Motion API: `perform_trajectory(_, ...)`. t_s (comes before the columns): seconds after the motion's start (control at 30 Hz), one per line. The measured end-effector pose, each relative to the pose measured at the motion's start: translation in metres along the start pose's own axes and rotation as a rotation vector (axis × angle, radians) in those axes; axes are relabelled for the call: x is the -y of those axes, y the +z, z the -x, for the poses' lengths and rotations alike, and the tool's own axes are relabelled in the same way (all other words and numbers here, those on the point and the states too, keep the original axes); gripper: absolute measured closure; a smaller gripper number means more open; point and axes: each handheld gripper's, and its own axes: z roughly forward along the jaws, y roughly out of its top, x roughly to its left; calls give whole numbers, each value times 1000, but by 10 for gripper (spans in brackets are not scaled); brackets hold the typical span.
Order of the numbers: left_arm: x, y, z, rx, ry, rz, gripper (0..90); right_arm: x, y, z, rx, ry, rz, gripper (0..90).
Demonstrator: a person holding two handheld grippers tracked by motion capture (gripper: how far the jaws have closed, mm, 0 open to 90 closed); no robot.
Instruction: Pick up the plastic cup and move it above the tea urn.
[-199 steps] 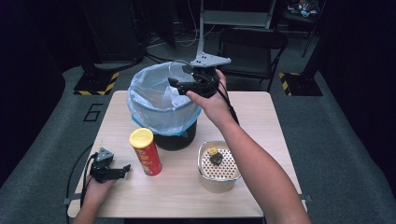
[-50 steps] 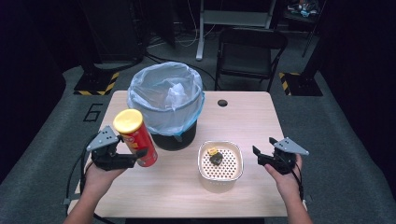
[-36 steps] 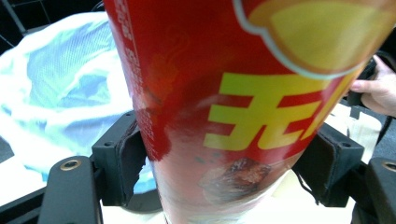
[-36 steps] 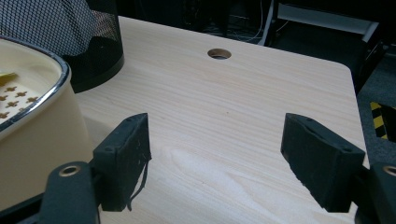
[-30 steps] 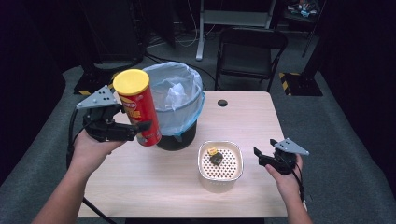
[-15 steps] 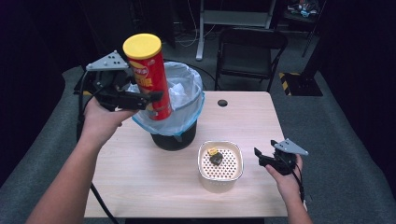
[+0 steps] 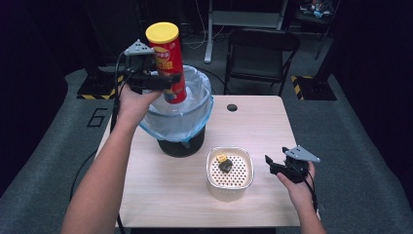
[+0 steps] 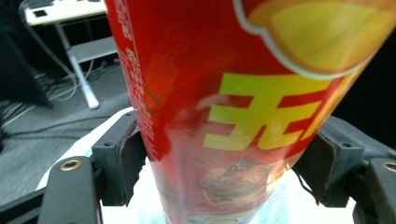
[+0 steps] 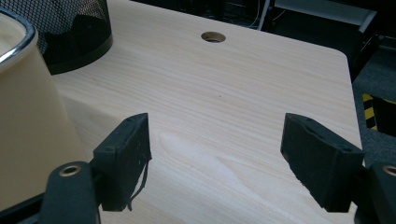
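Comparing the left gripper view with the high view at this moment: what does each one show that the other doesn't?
Left gripper view: the two black pads pressed on either side of the red chip can, its yellow lettering and food picture close up.

High view: the can's yellow lid, the bin with the blue liner under it, the perforated tin with scraps, the right gripper low over the table.

Both: the left gripper clamped on the can.
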Motion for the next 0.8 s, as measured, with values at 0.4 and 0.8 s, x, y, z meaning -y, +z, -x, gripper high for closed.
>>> perform_trajectory(0.4, 22, 40, -24, -63, -106, -115, 245, 1, 2, -2, -11, -10, -6, 237)
perform_trajectory(0.8, 30, 36, -33, -65, -151, -90, 118, 1, -2, 4, -7, 22, 7, 237)
